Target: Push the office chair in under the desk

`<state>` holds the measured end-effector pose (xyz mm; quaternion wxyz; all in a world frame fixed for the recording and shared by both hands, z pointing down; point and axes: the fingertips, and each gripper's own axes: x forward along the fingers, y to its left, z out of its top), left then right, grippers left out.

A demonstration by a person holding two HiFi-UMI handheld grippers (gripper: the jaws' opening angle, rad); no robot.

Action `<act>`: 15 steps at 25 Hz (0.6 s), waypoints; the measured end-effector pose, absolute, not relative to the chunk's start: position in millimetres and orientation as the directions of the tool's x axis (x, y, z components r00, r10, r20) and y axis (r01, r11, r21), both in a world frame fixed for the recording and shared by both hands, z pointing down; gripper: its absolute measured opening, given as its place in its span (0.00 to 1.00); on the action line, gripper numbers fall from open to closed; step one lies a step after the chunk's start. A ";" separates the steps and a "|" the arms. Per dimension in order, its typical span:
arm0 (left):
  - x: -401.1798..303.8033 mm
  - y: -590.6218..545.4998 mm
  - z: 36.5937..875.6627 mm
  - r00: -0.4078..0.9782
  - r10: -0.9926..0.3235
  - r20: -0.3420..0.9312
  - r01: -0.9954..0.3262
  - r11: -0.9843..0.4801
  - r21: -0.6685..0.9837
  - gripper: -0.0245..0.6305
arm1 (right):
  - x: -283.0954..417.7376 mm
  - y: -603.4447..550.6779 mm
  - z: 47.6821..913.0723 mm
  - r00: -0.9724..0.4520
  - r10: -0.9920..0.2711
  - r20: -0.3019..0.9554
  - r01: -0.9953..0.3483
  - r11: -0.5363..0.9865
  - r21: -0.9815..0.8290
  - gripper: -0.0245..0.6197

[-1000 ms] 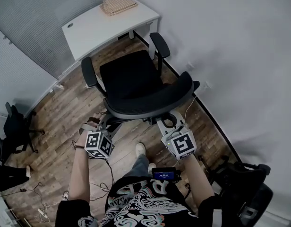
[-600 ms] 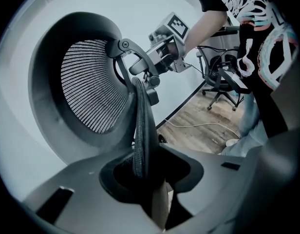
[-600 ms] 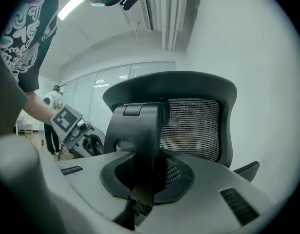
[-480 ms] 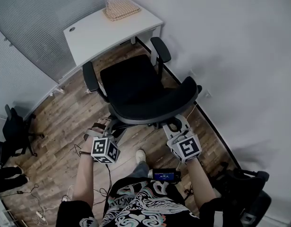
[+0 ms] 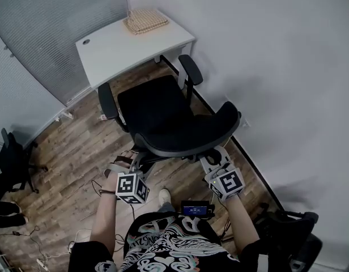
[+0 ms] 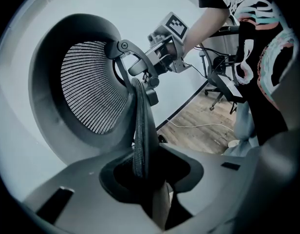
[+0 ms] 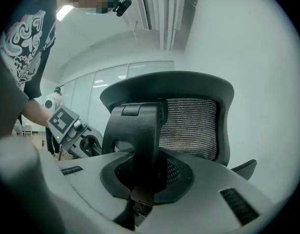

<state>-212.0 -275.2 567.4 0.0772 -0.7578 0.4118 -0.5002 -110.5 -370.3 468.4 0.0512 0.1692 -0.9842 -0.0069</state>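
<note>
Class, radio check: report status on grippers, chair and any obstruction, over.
Left gripper and right gripper clamped on chair backrest. Seat short of desk, not under yet. No obstruction seen between.

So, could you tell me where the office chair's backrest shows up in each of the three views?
Head view: backrest, the dark curved band at centre.
Left gripper view: upper left, mesh side showing, its edge running down to bottom centre.
Right gripper view: centre, mesh behind a black bracket.
Shared landmark: the person's patterned shirt, bottom, upper right, upper left respectively.
</note>
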 end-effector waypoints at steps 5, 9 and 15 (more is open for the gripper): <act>-210.0 -284.0 565.7 0.158 -0.700 0.696 -0.560 -0.644 -0.521 0.24 | -111.9 -385.3 467.3 -0.934 -0.334 0.126 -0.335 0.942 0.011 0.11; -208.4 -291.1 563.3 0.153 -0.707 0.690 -0.562 -0.637 -0.528 0.24 | -111.2 -394.9 464.5 -0.932 -0.343 0.118 -0.345 0.939 0.004 0.11; -206.8 -304.6 573.0 0.147 -0.705 0.694 -0.575 -0.632 -0.520 0.24 | -112.5 -412.5 475.7 -0.938 -0.325 0.122 -0.328 0.945 -0.005 0.11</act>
